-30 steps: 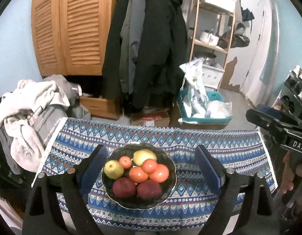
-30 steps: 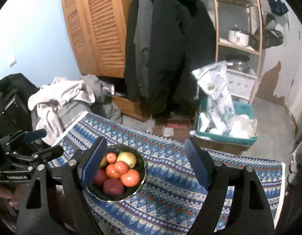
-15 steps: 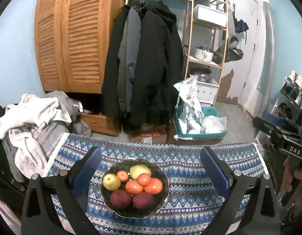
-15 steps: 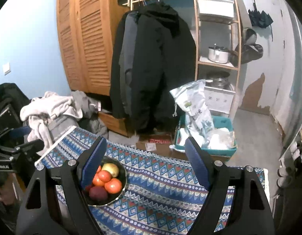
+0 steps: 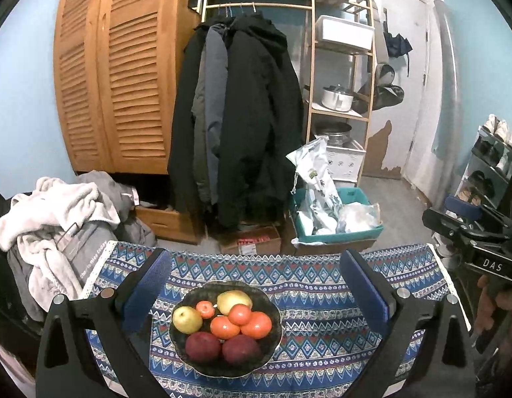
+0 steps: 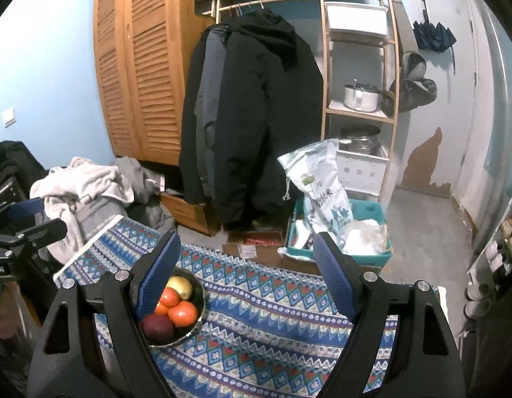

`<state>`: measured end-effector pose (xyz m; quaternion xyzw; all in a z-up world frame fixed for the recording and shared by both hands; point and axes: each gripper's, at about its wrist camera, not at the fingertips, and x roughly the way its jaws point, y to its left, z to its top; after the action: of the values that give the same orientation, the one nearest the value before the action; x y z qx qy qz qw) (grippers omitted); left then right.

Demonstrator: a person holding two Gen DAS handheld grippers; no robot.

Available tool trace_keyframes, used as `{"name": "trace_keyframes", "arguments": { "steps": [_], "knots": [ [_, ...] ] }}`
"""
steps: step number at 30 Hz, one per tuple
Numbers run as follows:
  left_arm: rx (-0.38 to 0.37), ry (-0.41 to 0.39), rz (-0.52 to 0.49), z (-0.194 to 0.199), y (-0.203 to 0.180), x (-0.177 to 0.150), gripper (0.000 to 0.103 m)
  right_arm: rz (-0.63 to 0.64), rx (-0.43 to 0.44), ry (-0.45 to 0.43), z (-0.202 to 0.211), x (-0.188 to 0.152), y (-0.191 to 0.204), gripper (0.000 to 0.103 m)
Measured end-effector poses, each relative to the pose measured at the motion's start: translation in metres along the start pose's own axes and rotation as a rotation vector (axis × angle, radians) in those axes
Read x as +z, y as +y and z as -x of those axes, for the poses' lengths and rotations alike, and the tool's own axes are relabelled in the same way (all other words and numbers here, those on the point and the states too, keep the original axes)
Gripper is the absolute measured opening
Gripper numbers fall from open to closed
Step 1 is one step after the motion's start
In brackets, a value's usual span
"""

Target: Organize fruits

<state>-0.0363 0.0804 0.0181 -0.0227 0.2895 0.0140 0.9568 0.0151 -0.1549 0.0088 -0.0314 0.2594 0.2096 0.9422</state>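
Note:
A dark bowl point(image 5: 272, 311) sits on a blue patterned tablecloth point(image 5: 315, 301) and holds several fruits: two yellow-green pears point(image 5: 187, 319), orange tomatoes point(image 5: 256, 324) and two dark red fruits point(image 5: 203, 345). My left gripper point(image 5: 256, 285) is open and empty, raised above and behind the bowl. My right gripper point(image 6: 247, 277) is open and empty, right of the bowl point(image 6: 198, 298), whose left part its left finger hides. The right gripper also shows at the left wrist view's right edge point(image 5: 468, 232).
A pile of clothes point(image 5: 57, 219) lies left of the table. Beyond the far edge stand a cardboard box point(image 5: 252, 242), a teal crate with bags point(image 5: 335, 229), hanging coats point(image 5: 242, 116), a wooden wardrobe point(image 5: 116, 76) and a shelf unit point(image 5: 342, 76).
Both grippers have risen and pulled back from the bowl, so the bowl looks smaller and lower in both views. Both stay open and empty. The fruits have not moved.

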Motion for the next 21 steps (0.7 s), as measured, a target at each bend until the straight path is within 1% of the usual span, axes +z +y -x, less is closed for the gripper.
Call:
{"name": "trace_keyframes", "arguments": {
  "steps": [6,21],
  "knots": [
    [0.009,0.011,0.005,-0.0016,0.0006,-0.0008,0.102,-0.001,-0.001,0.013,-0.0029,-0.0025,-0.0010,0.081],
    [0.023,0.002,0.002,0.0005,-0.0033,0.0020,0.102,0.000,0.001,0.014,-0.0027,-0.0033,0.0007,0.081]
  ]
}}
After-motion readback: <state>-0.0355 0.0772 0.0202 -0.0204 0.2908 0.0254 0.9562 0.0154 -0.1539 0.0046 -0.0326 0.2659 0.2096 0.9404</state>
